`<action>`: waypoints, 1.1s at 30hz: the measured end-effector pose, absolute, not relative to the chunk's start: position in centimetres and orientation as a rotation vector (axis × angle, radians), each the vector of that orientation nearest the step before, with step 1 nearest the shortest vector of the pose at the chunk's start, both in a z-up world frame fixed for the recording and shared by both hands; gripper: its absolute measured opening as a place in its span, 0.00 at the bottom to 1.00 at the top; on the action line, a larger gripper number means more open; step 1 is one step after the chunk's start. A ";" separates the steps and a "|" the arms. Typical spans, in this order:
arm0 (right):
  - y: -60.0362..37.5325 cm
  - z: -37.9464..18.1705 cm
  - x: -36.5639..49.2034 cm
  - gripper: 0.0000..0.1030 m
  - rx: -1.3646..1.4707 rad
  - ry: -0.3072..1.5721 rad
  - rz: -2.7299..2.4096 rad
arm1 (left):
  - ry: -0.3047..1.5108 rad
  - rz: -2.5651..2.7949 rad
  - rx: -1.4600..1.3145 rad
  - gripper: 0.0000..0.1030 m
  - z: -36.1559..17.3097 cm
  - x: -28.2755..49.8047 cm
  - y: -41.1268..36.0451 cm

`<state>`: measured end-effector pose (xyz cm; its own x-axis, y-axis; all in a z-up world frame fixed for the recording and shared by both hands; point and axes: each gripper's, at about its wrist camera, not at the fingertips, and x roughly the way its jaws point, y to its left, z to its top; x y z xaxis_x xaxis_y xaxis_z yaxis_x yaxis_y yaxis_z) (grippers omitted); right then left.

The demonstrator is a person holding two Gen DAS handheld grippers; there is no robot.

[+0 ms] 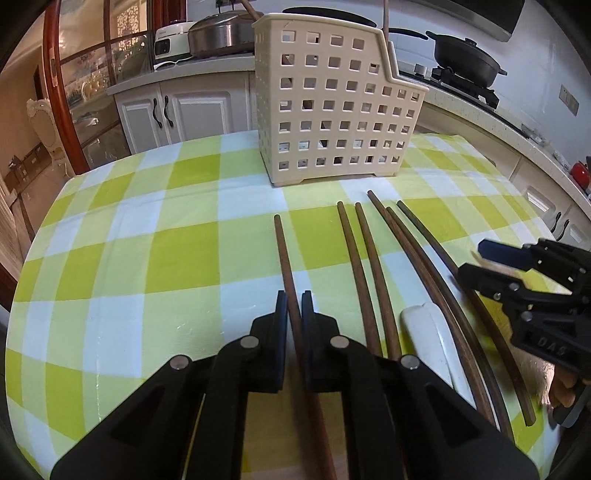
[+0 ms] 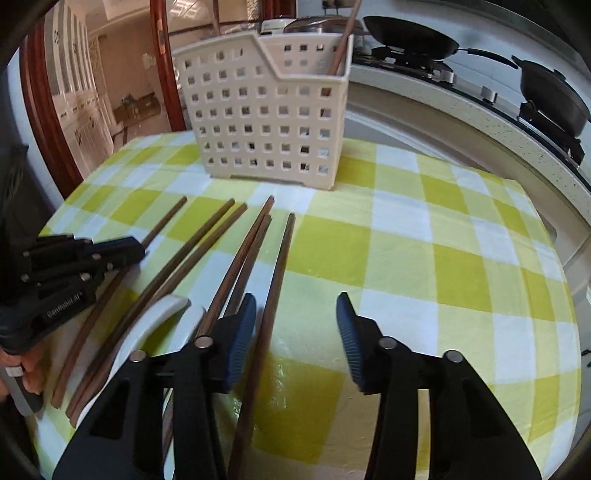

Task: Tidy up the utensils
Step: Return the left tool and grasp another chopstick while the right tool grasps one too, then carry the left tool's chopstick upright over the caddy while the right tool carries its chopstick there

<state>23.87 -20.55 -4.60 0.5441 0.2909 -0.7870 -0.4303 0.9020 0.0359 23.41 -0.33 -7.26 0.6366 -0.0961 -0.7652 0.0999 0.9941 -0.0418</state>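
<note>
Several brown wooden chopsticks lie side by side on the green-checked tablecloth (image 1: 177,243), tips toward a cream perforated utensil basket (image 1: 332,110). My left gripper (image 1: 294,306) is shut on the leftmost chopstick (image 1: 284,251). In the right wrist view it (image 2: 138,248) sits at the left, over that same chopstick (image 2: 166,218). My right gripper (image 2: 295,314) is open above the rightmost chopstick (image 2: 280,258), which passes beside its left finger (image 2: 240,332). It shows at the right in the left wrist view (image 1: 469,258). The basket (image 2: 266,118) holds one chopstick upright (image 2: 343,40).
A white spoon rest or dish (image 1: 432,332) lies under the chopsticks' near ends, also seen in the right wrist view (image 2: 147,325). Behind the table are white cabinets (image 1: 184,114), a counter with pots (image 1: 221,33) and a stove with black pans (image 2: 554,96).
</note>
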 end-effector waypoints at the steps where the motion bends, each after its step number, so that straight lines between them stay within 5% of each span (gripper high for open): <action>1: -20.4 -4.8 23.8 0.33 -0.173 0.901 0.434 | 0.874 -0.112 0.002 0.07 -7.2 23.4 -0.3; 9: -20.4 -4.8 24.0 0.31 -0.170 0.904 0.448 | 0.873 -0.109 -0.003 0.07 -7.3 23.3 -0.3; 16: -19.5 -4.8 23.8 0.11 -0.181 0.899 0.481 | 0.872 -0.115 -0.009 0.07 -7.2 23.2 -0.5; 33: -20.9 0.7 21.7 0.08 -0.098 0.771 0.506 | 0.769 -0.107 -0.033 0.07 -2.6 20.7 0.6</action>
<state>21.70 -20.91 0.73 0.6043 0.4018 -0.6881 -0.4719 0.8763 0.0973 20.70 0.59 -2.58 0.7133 -0.1088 -0.6923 0.0844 0.9940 -0.0693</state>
